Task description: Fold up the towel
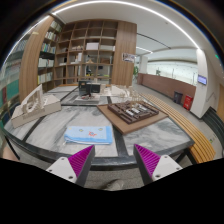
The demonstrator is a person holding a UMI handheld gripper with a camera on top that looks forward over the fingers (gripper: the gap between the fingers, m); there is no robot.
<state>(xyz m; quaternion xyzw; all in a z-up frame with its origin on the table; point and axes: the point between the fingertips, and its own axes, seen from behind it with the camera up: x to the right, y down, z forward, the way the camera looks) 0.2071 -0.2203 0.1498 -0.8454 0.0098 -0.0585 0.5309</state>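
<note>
Your gripper (114, 163) hangs over the near rim of the table (40, 135), its fingers (72, 163) spread apart with nothing between them. Just ahead of them the towel (89, 134) lies flat on the glass top — light blue, folded to a rectangle, untouched. Beyond it sit a wooden tray (133, 113) and, farther back, tall shelves (88, 50) — no writing you could read anywhere.

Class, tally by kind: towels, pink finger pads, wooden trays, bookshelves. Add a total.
Towel: 1
Finger pads: 2
Wooden tray: 1
Bookshelf: 1
Total: 5
The gripper is open, towel just ahead of its fingers.
</note>
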